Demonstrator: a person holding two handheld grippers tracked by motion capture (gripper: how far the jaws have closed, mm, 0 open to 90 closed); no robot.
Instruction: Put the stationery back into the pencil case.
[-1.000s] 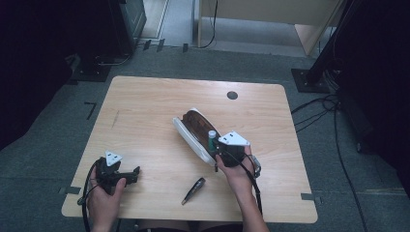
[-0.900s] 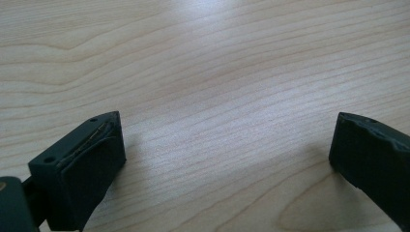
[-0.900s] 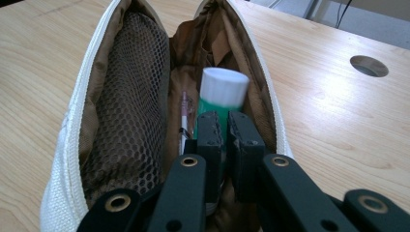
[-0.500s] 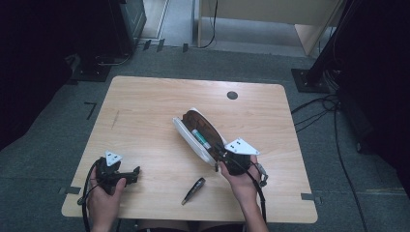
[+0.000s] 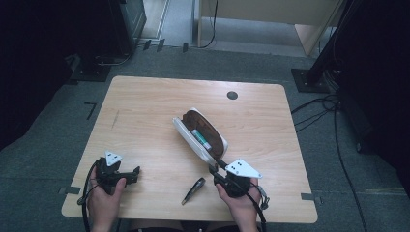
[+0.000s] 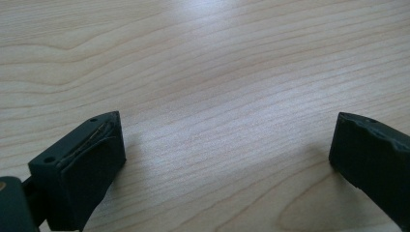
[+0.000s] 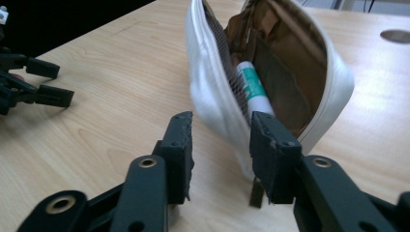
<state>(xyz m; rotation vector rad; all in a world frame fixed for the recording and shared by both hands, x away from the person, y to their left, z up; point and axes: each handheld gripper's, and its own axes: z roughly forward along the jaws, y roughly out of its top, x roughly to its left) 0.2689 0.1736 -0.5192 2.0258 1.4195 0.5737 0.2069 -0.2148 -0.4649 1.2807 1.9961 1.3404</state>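
right hand-held gripper (image 7: 220,133) open, pouch (image 7: 208,87) ahead, probably pen (image 5: 193,190) beside

Green-white tube (image 7: 252,87), perhaps glue, inside open pouch (image 7: 203,92)

No lettering, label or number is legible on anything here.

Seen from above, the tabletop (image 5: 145,121) is evenly lit while the floor around it falls into deep shadow, and the picture is soft and grainy. In the left gripper view a pale sheen of glare lies across the wood grain. In the right gripper view the near jaws are blurred, and the pouch (image 7: 212,96) behind them is slightly soft.
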